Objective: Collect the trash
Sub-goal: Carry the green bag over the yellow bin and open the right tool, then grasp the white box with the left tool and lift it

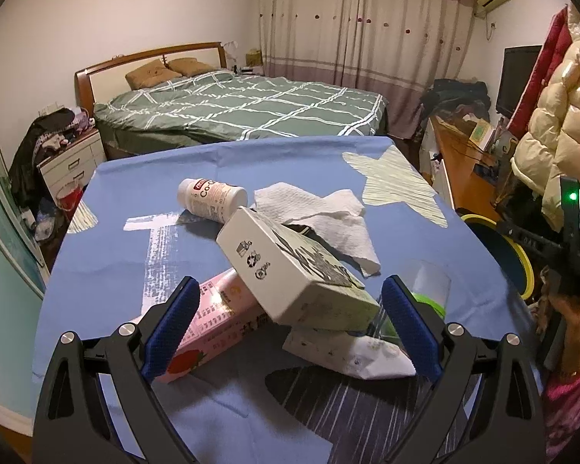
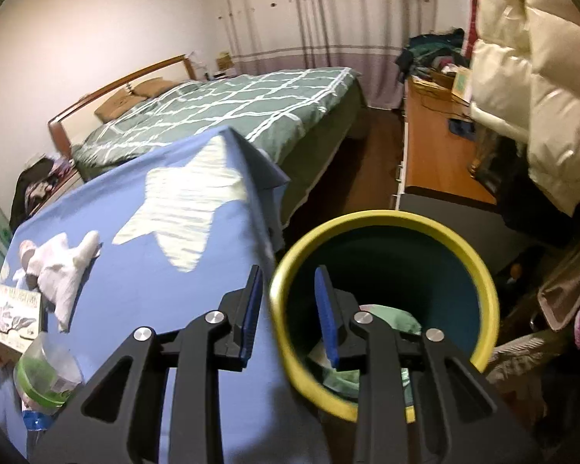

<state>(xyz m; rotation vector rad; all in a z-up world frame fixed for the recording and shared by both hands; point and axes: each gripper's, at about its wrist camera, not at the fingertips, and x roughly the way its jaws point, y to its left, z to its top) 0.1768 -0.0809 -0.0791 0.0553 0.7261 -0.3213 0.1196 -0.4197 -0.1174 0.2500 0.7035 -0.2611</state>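
Two grippers in play. Left gripper [image 1: 286,321] spread wide around white carton [image 1: 290,266] stacked on pink carton [image 1: 212,328], pads not touching. Right gripper [image 2: 288,315] empty, jaws apart, straddling yellow rim of bin [image 2: 464,247] off table's near right edge. Bottle [image 1: 212,199] and tissue [image 1: 321,216] lay mid-table. Judgement: centre pads on carton's long sides before squeezing, lift clear of pile.

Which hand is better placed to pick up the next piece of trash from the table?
Left: its open tool already brackets the white carton on the pile. The right tool is empty, straddling the yellow bin rim, away from the trash.
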